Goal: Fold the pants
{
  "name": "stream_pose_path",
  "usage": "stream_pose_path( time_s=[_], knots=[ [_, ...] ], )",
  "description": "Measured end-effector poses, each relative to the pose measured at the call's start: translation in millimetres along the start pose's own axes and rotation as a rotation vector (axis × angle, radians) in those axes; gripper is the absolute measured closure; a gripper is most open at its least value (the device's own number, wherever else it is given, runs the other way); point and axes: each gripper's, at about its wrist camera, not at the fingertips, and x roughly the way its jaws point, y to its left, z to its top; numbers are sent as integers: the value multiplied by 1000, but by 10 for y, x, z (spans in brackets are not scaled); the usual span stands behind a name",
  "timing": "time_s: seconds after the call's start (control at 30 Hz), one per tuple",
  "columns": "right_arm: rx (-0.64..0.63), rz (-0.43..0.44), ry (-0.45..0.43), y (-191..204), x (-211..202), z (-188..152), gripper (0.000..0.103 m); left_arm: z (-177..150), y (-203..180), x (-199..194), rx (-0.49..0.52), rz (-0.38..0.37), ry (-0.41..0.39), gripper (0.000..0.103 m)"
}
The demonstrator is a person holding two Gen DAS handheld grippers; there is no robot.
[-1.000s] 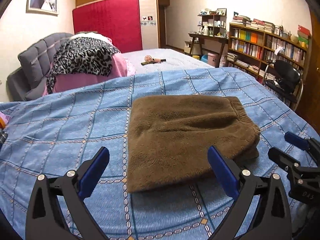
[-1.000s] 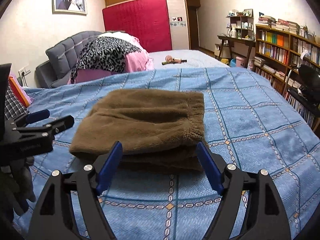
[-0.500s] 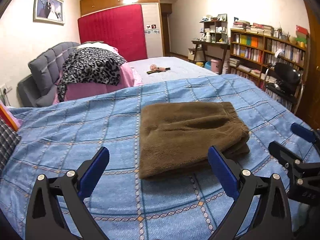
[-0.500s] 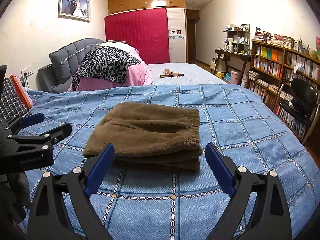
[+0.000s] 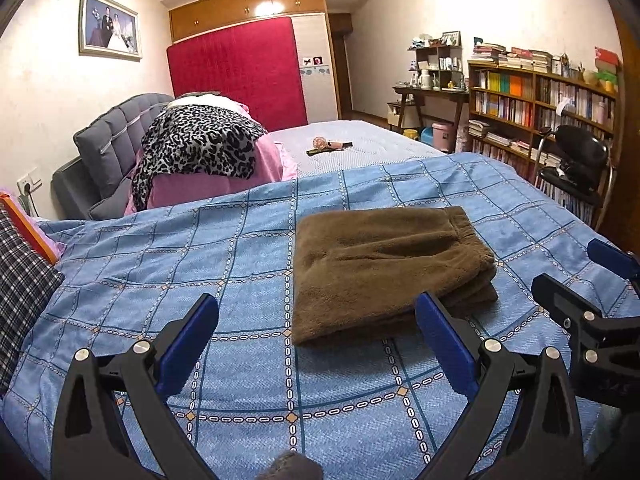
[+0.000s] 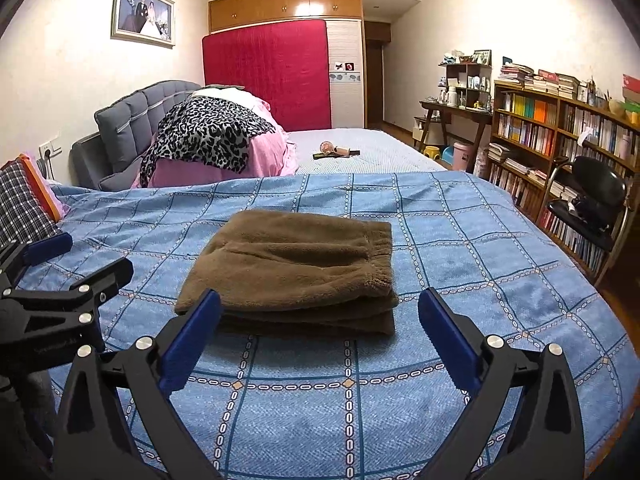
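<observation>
The right gripper (image 6: 320,320) has just been opening its jaws and now stands fully spread with nothing between the pads, clear of the near edge of the pants (image 6: 296,268). The left gripper (image 5: 316,332) is likewise wide apart and empty. The brown pants lie folded in a neat stack on the blue checked bedspread (image 6: 480,264), just beyond both.

place: home bedroom | signs: bed (image 6: 460,264), bookshelf (image 6: 560,136), seemingly a wedding photo (image 6: 143,12)

One folded brown pants (image 6: 296,264), two grippers, one bedspread (image 6: 460,264)
</observation>
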Motion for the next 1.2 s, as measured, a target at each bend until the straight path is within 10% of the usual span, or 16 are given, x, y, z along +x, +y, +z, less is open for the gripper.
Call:
stream_pose_path(
  time_s=[1.2],
  knots=[
    [-26,-39,-16,49,-129,-22,3,-65,-62,-122,13,-19,-1,5]
  ],
)
